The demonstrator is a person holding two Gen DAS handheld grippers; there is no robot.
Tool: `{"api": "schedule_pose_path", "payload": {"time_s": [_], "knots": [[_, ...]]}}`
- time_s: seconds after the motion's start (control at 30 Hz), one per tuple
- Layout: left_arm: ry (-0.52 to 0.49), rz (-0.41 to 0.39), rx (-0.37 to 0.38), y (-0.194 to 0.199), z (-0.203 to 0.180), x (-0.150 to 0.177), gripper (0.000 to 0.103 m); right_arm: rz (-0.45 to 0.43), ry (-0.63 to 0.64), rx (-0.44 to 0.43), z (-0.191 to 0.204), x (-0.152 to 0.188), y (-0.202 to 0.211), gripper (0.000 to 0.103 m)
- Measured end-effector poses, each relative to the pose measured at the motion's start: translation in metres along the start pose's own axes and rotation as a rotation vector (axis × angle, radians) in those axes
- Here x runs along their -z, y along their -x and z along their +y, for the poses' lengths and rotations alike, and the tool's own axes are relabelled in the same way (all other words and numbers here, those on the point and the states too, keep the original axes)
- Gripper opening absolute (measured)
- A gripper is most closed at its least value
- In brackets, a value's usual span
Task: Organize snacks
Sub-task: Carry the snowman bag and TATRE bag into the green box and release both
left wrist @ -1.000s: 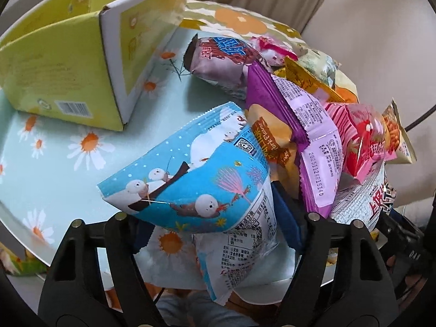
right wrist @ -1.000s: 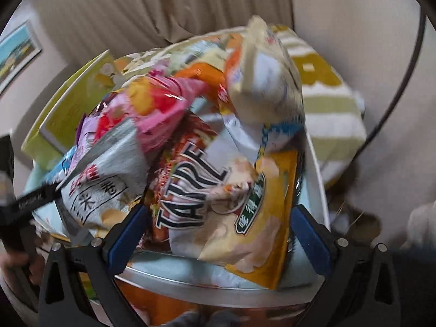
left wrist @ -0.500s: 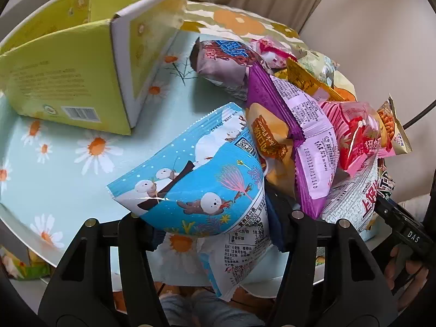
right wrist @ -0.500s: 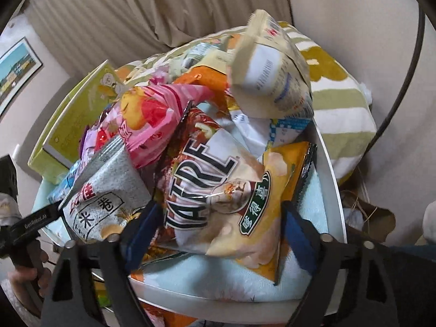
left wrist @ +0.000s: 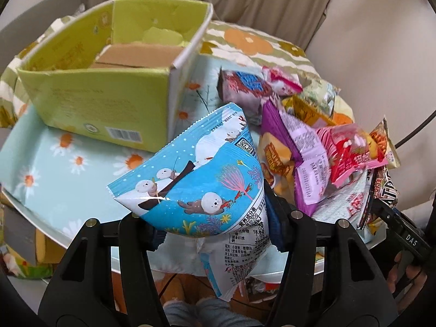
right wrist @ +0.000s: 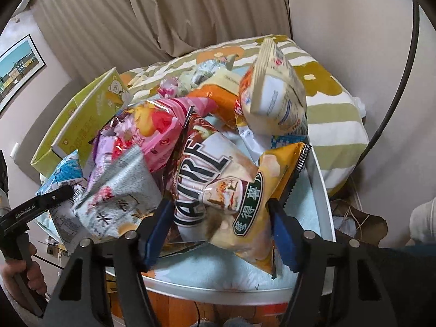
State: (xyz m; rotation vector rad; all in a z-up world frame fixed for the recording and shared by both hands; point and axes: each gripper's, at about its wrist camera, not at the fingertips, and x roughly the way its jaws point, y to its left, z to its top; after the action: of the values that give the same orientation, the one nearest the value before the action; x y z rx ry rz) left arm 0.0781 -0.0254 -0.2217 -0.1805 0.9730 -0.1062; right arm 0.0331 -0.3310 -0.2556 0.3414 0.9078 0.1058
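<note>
My left gripper [left wrist: 215,231] is shut on a blue snack bag with white otters [left wrist: 196,179] and holds it above the round table [left wrist: 54,169]. An open yellow-green cardboard box [left wrist: 109,87] stands at the back left. A heap of snack bags [left wrist: 313,141] lies to the right. My right gripper [right wrist: 220,231] is shut on a brown and yellow chip bag [right wrist: 220,190] at the near edge of the heap. The blue bag [right wrist: 65,174] and the left gripper's finger [right wrist: 41,204] show at the left of the right wrist view.
A floral cushion [left wrist: 245,43] and curtains lie behind the table. The table's white rim [right wrist: 324,196] runs along the right. A pale bag [right wrist: 275,95] stands upright atop the heap. A framed picture [right wrist: 16,68] hangs on the left wall.
My left gripper has closed on the blue bag and raised it; the box's open inside now shows. My right gripper has closed on the chip bag and lifted it a little.
</note>
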Motion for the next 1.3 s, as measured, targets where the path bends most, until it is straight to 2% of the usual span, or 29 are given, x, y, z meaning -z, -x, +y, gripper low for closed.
{"api": "schedule_pose_path", "payload": {"time_s": [0.4, 0.63, 0.8, 0.97, 1.23, 1.3], "knots": [[0.006, -0.103, -0.02, 0.066, 0.002, -0.018, 0.055, -0.084, 0.027, -0.012, 0.019, -0.012, 0.047, 0.065], [0.029, -0.19, -0.078, 0.117, 0.014, -0.038, 0.055, -0.155, 0.121, -0.06, 0.05, -0.037, 0.078, 0.065], [0.042, -0.257, -0.122, 0.149, 0.035, -0.062, 0.055, -0.194, 0.199, -0.146, 0.088, -0.069, 0.088, 0.065], [0.062, -0.299, -0.145, 0.166, 0.068, -0.098, 0.055, -0.215, 0.266, -0.214, 0.138, -0.11, 0.085, 0.065], [0.038, -0.311, -0.127, 0.151, 0.112, -0.173, 0.055, -0.186, 0.251, -0.309, 0.227, -0.186, 0.044, 0.066], [0.033, -0.302, -0.113, 0.139, 0.125, -0.196, 0.055, -0.181, 0.28, -0.283, 0.251, -0.203, 0.029, 0.066]]}}
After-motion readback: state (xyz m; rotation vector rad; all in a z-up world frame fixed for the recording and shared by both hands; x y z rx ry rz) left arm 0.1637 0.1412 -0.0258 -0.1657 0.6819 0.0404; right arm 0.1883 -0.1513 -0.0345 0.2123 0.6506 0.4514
